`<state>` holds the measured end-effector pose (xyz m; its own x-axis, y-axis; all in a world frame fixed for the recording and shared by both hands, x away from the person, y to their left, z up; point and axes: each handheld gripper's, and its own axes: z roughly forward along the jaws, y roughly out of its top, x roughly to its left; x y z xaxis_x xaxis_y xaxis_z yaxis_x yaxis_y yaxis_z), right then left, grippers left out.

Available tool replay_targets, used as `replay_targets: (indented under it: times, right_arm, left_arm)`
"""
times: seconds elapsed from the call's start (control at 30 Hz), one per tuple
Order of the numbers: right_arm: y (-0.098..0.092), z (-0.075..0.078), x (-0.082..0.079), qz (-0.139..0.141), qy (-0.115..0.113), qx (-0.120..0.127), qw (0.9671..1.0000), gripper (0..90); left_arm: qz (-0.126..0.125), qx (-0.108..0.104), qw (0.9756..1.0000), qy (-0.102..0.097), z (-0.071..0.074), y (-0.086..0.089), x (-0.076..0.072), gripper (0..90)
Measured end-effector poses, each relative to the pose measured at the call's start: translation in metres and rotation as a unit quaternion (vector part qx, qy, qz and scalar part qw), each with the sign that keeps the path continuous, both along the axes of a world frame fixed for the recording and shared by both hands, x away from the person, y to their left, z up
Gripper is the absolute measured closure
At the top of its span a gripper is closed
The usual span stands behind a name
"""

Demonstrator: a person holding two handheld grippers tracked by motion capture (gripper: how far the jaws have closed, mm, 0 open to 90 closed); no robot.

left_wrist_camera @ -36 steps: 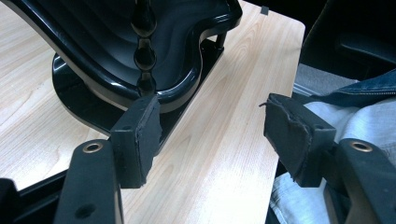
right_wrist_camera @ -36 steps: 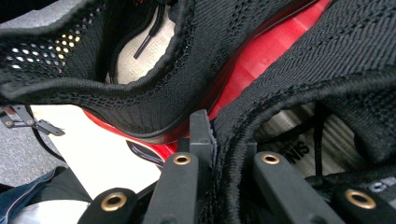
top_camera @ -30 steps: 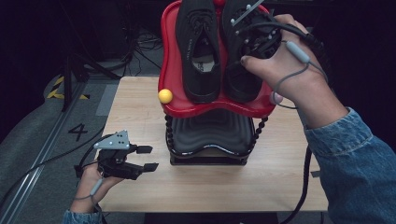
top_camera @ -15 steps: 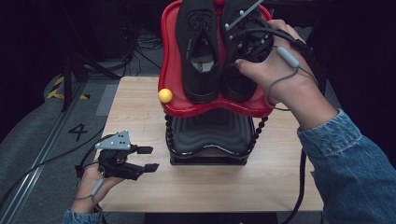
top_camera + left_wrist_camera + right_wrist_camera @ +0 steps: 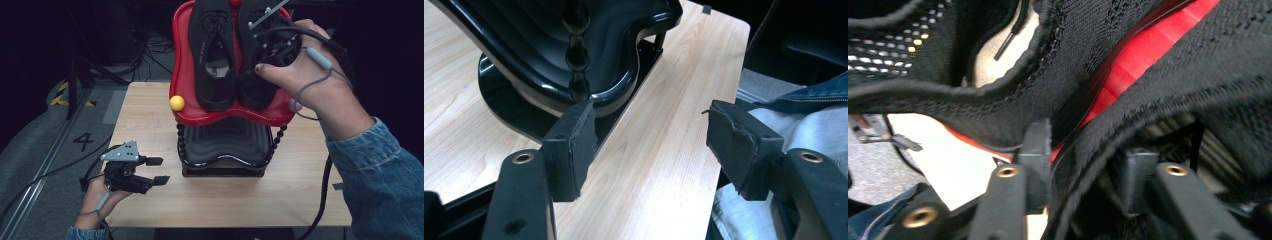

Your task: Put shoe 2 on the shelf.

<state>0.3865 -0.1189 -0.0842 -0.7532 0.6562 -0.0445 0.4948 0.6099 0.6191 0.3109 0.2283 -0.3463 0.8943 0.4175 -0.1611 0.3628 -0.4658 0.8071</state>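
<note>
A light wooden table [image 5: 150, 115] is seen bearing a two-tier rack, whose red upper shelf [image 5: 182, 75] carries two black shoes side by side. The right shoe [image 5: 250, 90] is straddled at its collar by the right gripper [image 5: 272, 47], whose jaws have just been opening, the pads now loose. The left gripper [image 5: 156, 170] is held wide and empty over the table.

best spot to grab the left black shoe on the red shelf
Grip the left black shoe by its heel collar, one jaw inside the opening and one outside. Its heel faces the person at the front edge of the red shelf, opening upward, so come from the front and above. The open left gripper is free.
</note>
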Motion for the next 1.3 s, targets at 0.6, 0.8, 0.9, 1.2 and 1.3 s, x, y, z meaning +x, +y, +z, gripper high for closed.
replay_targets:
  times: [0.6, 0.8, 0.9, 1.2, 1.3]
  right_arm:
    - [-0.041, 0.043, -0.039, 0.018, -0.053, 0.061, 0.9966, 48.3]
    - [-0.062, 0.050, -0.051, 0.017, -0.065, 0.072, 0.9952, 46.3]
    - [-0.071, 0.050, -0.054, 0.012, -0.064, 0.076, 0.9950, 46.2]
    - [-0.105, 0.041, -0.068, 0.007, -0.078, 0.074, 0.9942, 44.6]
    - [-0.117, 0.034, -0.070, 0.002, -0.075, 0.074, 0.9945, 44.6]
  left_arm:
    - [0.013, 0.002, 0.9999, 0.005, -0.004, 0.004, -0.005, 36.7]
    - [0.012, 0.000, 0.9999, 0.005, -0.003, 0.004, -0.004, 36.7]
    - [0.012, 0.003, 0.9999, 0.005, -0.003, 0.004, -0.002, 36.7]
    - [0.016, 0.004, 0.9998, 0.006, -0.001, 0.003, 0.004, 36.5]
    - [0.017, -0.001, 0.9998, 0.006, -0.002, 0.002, 0.006, 36.5]
